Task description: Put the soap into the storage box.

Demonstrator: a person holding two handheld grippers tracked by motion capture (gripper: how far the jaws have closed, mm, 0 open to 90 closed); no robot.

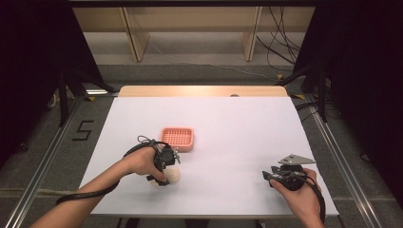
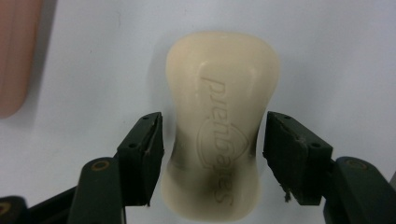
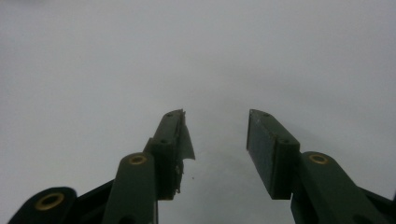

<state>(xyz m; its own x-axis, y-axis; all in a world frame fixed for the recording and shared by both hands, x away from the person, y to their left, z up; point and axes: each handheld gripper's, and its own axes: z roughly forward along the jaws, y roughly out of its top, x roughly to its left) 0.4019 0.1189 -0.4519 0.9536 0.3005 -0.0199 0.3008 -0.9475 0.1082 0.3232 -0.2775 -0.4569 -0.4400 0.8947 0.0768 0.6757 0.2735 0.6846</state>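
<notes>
A cream bar of soap (image 2: 219,116) with embossed lettering lies flat on the white table (image 1: 228,123), left of centre near the front. My left gripper (image 2: 214,126) points down over it, one jaw on each side of the bar's narrow waist. A thin gap shows at both pads, so the jaws are open around the soap (image 1: 174,175). In the high view the left gripper (image 1: 165,177) sits just in front of a pink basket (image 1: 177,137). My right gripper (image 1: 267,176) rests low at the front right, open, with nothing between its fingers (image 3: 268,149).
The pink slotted basket (image 2: 16,56) stands just beyond the soap, toward the table's middle. A wooden strip (image 1: 204,91) runs along the table's far edge. Cables trail from both grippers toward the front edge. Wooden shelf legs and loose cables stand on the floor behind.
</notes>
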